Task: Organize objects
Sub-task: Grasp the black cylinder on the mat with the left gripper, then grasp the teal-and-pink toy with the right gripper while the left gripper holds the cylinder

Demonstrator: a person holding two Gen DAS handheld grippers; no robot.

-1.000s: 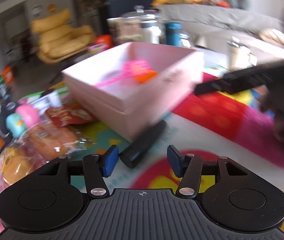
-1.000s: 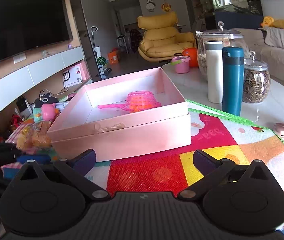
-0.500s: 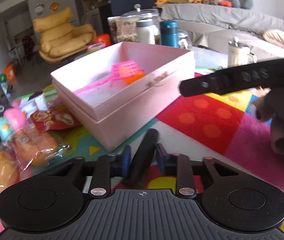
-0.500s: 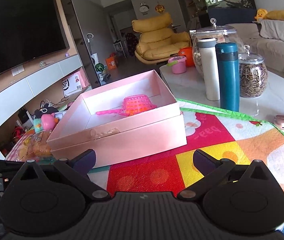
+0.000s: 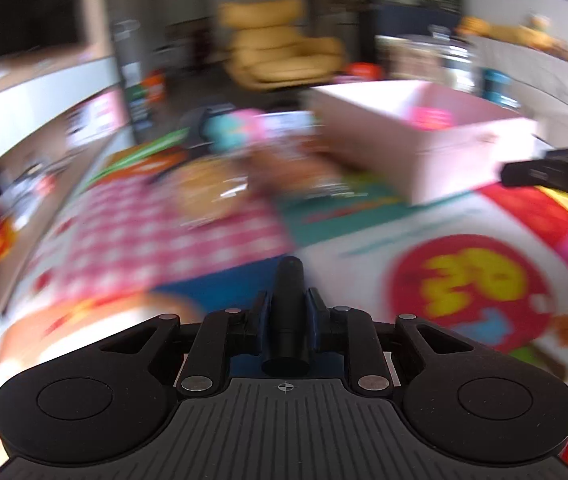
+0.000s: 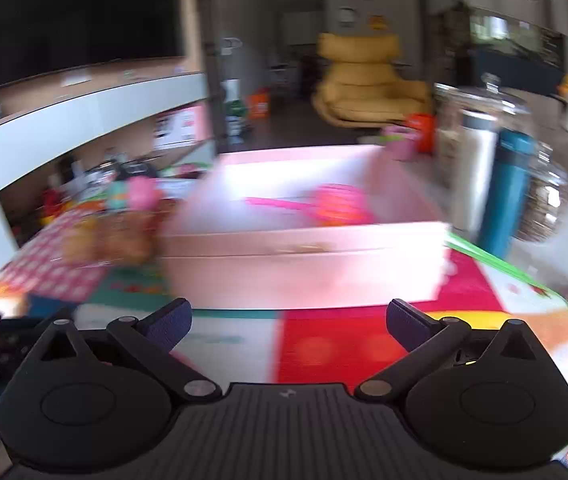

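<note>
My left gripper (image 5: 287,304) is shut on a black cylindrical object (image 5: 288,312), held lengthwise between the fingers above the colourful play mat (image 5: 464,280). An open pink box (image 5: 424,140) stands ahead to the right; it also shows in the right wrist view (image 6: 304,264), with a pink and orange toy strainer (image 6: 336,204) inside. My right gripper (image 6: 288,320) is open and empty in front of the box. Bagged buns (image 5: 219,188) and a pink and teal toy (image 5: 235,132) lie left of the box. Both views are blurred.
A white bottle (image 6: 474,168), a teal bottle (image 6: 508,188) and glass jars (image 6: 544,204) stand right of the box. A TV cabinet (image 6: 83,112) runs along the left. A yellow armchair (image 6: 364,84) sits far back. The right gripper's finger (image 5: 552,170) shows at the right edge.
My left gripper closed on the black cylinder, lifted it and swung left. The right gripper stayed open and shifted slightly.
</note>
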